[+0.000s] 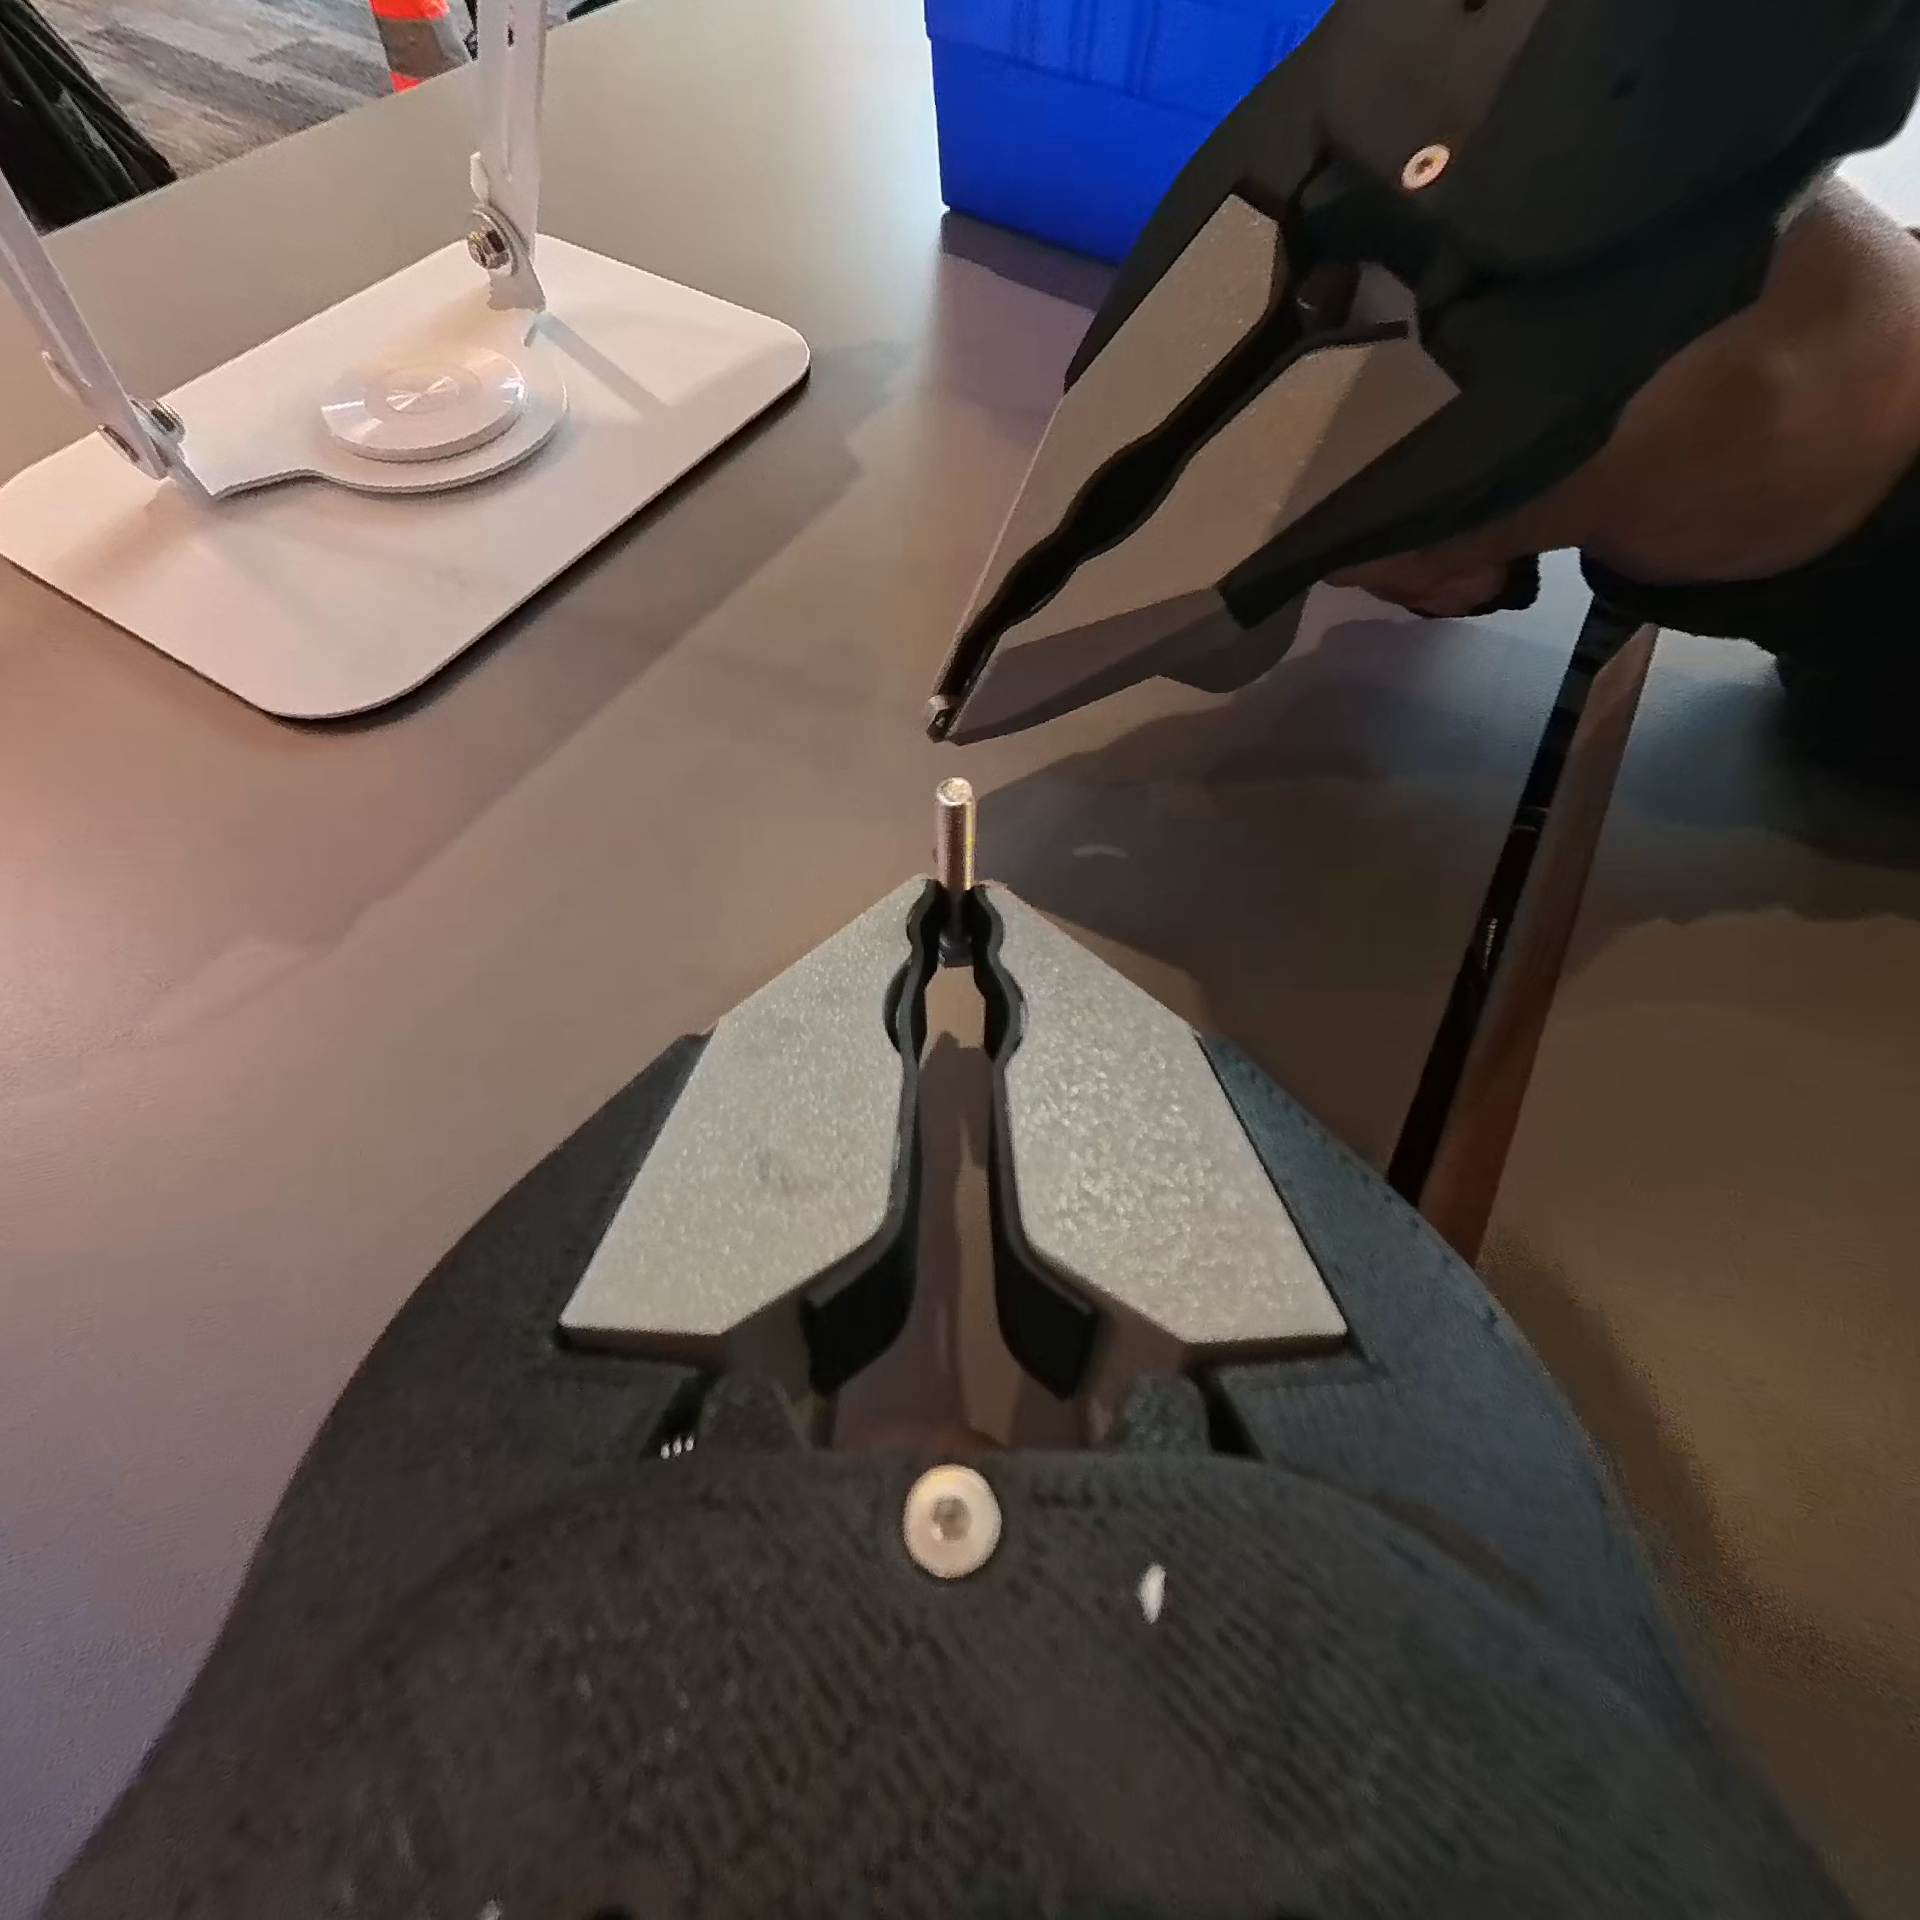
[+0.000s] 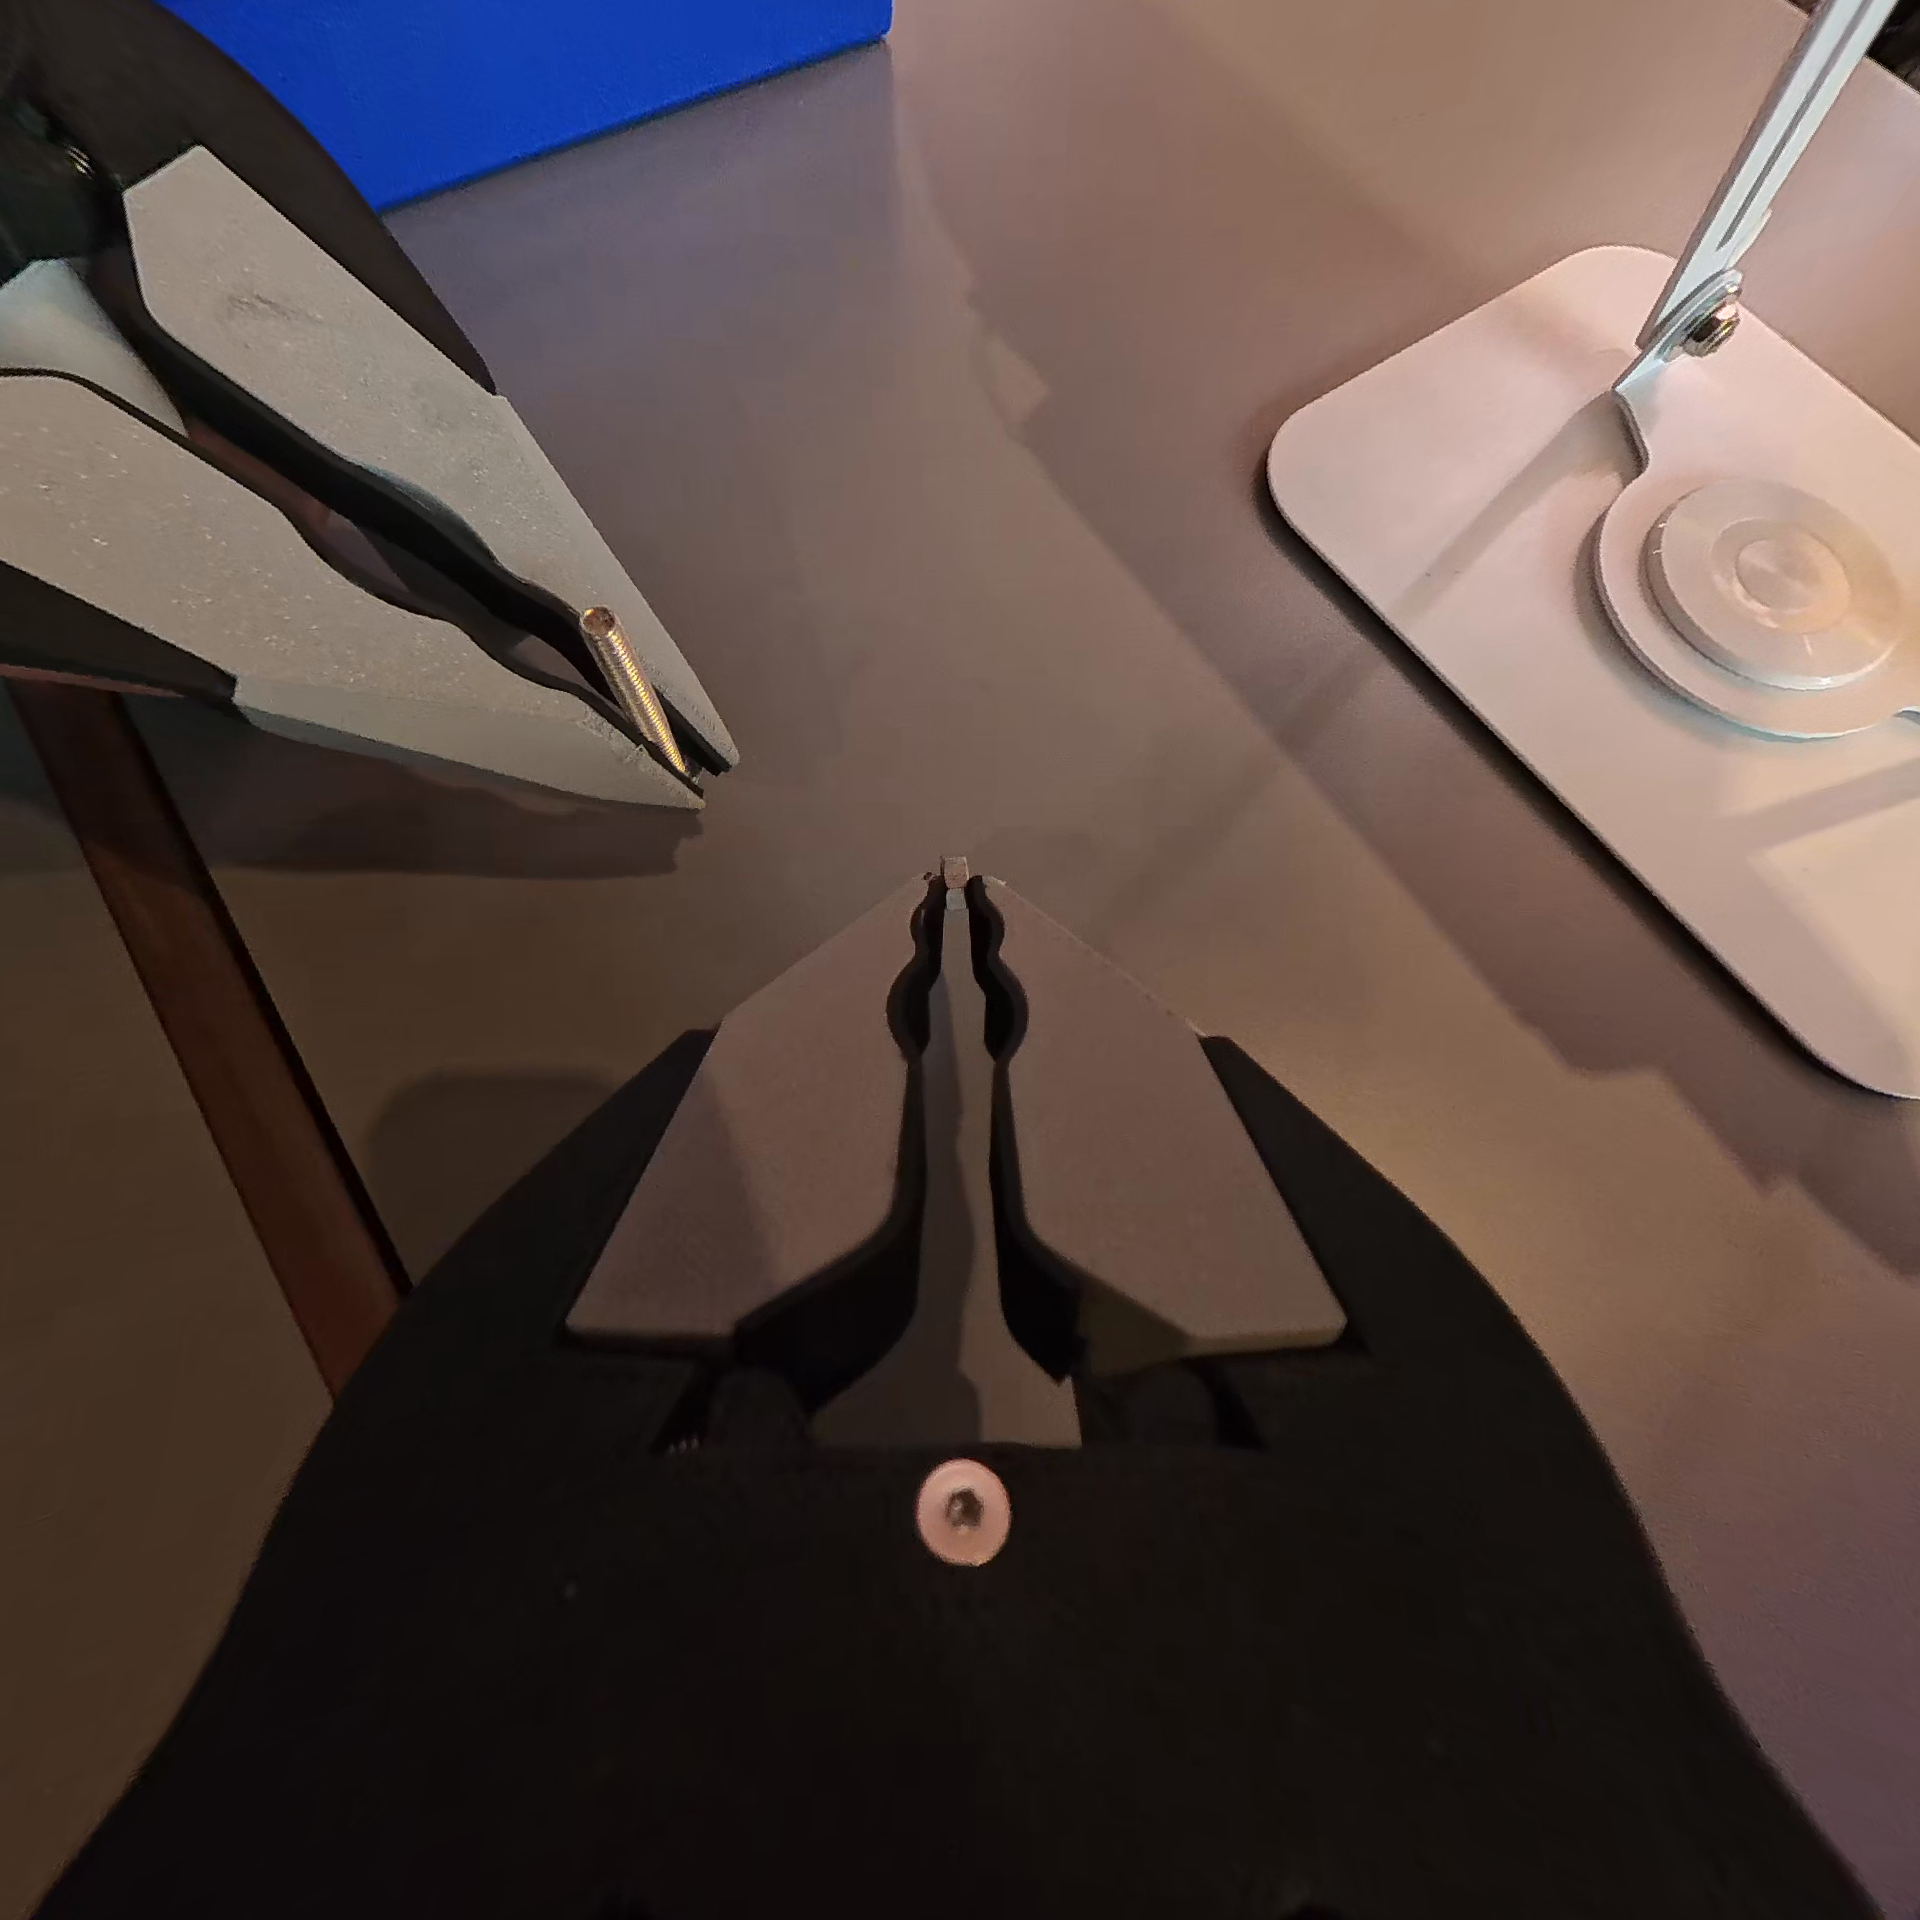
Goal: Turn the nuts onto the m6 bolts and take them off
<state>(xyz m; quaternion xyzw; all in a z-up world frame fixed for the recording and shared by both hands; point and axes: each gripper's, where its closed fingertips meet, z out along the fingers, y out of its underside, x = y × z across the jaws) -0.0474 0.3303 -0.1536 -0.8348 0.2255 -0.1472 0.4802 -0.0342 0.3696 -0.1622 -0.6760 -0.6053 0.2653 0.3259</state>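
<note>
My left gripper (image 1: pixel 954 902) is shut on a silver threaded bolt (image 1: pixel 954 831) that sticks up and forward out of its tips. In the right wrist view the same gripper (image 2: pixel 698 774) comes in from the left with the bolt (image 2: pixel 632 686) lying along its jaws. My right gripper (image 2: pixel 954 883) is shut on a small nut (image 2: pixel 954 864), of which only a pale edge shows at the tips. In the left wrist view the right gripper (image 1: pixel 943 717) hangs just above the bolt's free end, with a small gap between them, and the nut (image 1: pixel 938 715) is dark at its tip.
A white stand base (image 1: pixel 343 499) with a round disc and metal arms sits on the grey-brown table (image 1: pixel 416 987), also in the right wrist view (image 2: pixel 1558 582). A blue bin (image 1: pixel 1070 114) stands at the back. A dark table edge strip (image 1: pixel 1538 914) and a person's arm (image 1: pixel 1662 436) are at right. My right fingertips sit around 5 cm from my left ones.
</note>
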